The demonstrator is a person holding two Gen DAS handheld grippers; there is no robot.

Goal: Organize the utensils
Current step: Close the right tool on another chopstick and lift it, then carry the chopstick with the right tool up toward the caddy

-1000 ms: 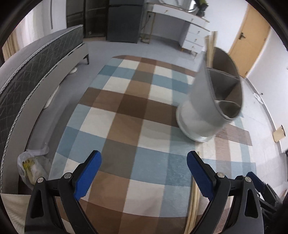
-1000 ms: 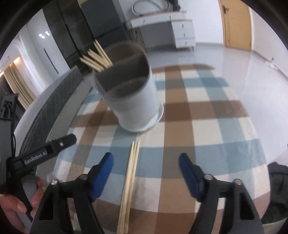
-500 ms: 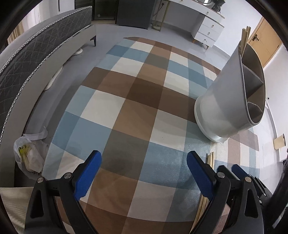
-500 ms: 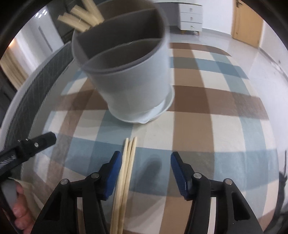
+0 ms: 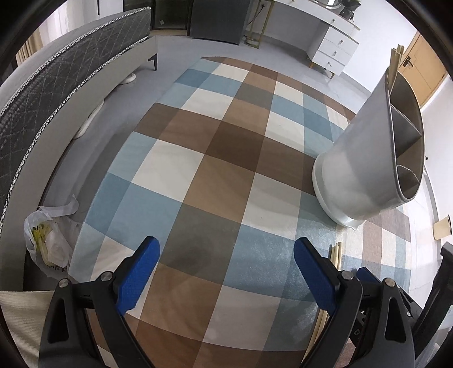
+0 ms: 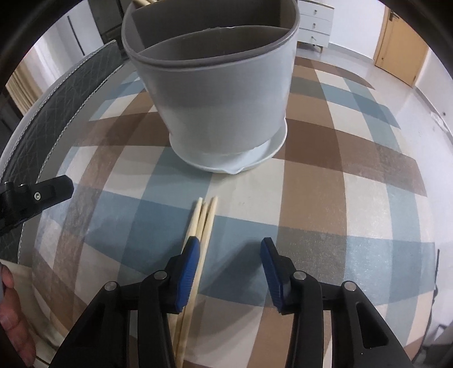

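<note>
Two fisheye wrist cams, both tilted steeply down at the checked tablecloth (image 5: 226, 175)

Left cam sits further back, with the grey utensil holder (image 5: 365, 169) off to its right. Right cam is way closer, holder (image 6: 218, 93) dead ahead. Both catch the chopsticks (image 6: 202, 223) lying on the cloth.

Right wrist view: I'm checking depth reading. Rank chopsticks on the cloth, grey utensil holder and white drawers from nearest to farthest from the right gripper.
1. Chopsticks, lying by the closing right gripper's left finger.
2. Utensil holder, straight ahead.
3. White drawers, against the far wall.
</note>
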